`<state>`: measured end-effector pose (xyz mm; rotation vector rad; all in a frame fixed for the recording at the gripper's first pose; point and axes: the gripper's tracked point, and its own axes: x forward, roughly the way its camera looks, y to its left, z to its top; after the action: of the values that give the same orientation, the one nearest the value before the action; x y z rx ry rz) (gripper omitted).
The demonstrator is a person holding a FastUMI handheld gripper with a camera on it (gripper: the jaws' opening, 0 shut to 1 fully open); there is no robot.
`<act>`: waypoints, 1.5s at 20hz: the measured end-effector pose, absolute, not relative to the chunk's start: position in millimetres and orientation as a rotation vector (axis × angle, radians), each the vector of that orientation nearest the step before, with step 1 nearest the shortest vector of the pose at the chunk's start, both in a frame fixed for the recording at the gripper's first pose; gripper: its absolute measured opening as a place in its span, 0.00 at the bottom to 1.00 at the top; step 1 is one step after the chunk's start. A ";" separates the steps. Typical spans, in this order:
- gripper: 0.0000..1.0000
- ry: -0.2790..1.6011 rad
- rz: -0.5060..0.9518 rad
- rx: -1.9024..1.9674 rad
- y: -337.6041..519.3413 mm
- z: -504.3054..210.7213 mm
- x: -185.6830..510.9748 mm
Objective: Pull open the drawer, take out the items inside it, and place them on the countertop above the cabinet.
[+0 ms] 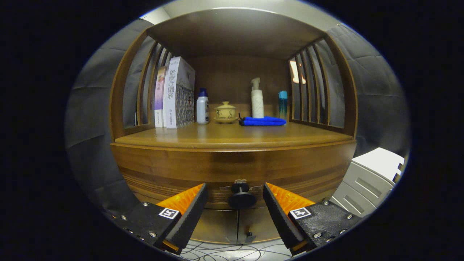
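Observation:
A wooden cabinet fills the scene, its closed drawer front (181,170) curving just ahead of me. The drawer's round black knob (241,197) sits between my fingertips, touching neither. My gripper (235,192) is open, one finger on each side of the knob. Above the drawer lies the wooden countertop (232,136), inside an alcove with slatted sides. What the drawer holds is hidden.
At the back of the countertop stand boxed books (177,92), a white bottle with a blue cap (202,107), a lidded ceramic cup (225,111), a pump bottle (257,98), a teal bottle (282,104) and a folded blue cloth (263,121). A white plastic drawer unit (368,177) stands right of the cabinet. Lower cabinet doors (237,224) sit below the drawer.

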<state>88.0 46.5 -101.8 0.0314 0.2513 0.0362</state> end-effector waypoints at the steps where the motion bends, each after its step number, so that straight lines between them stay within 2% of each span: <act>1: 0.95 0.264 0.038 0.041 47.8 -105.6 92.9; 4: 0.93 0.317 0.043 0.025 50.5 -118.4 100.9; 7: 0.81 0.321 0.034 -0.024 45.5 -122.1 102.9; 11: 0.63 0.298 0.016 0.007 35.6 -119.2 101.1; 13: 0.47 0.293 0.033 0.050 36.0 -120.1 99.8; 14: 0.45 0.291 0.036 0.056 36.2 -119.9 101.4; 16: 0.41 0.293 0.037 0.031 36.7 -120.7 99.9; 30: 0.41 0.297 0.035 -0.012 37.0 -117.8 53.7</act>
<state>53.7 37.0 -117.8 -0.0118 0.2966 0.0350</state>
